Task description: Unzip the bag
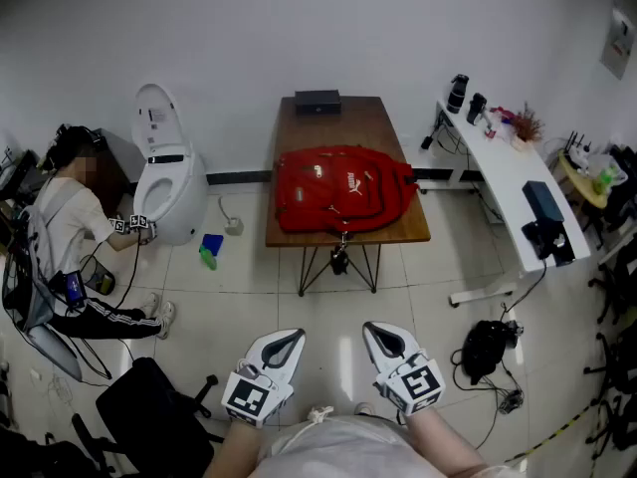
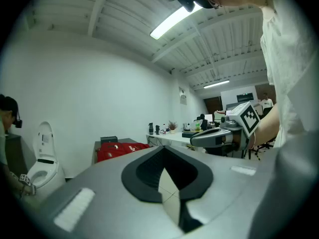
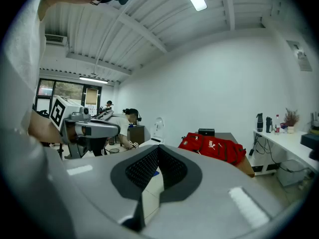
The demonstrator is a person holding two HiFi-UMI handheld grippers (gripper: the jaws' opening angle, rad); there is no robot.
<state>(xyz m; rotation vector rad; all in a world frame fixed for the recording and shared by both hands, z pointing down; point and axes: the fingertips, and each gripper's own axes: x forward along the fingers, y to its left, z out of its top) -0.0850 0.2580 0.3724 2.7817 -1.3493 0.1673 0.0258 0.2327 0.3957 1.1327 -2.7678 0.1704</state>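
Fingers of the left gripper (image 1: 288, 340) and the right gripper (image 1: 382, 335) are pressed together at their tips and hold nothing (only floor tile (image 1: 328, 317) shows through the gap behind the tips). Both hover low, close to the person's body, well apart from the red backpack (image 1: 343, 189). It lies flat on a brown wooden counter (image 1: 338, 118) ahead. The bag looks soft and light and will likely bunch. Best to pin the fabric and pinch the zipper pull, which is too small to locate here.
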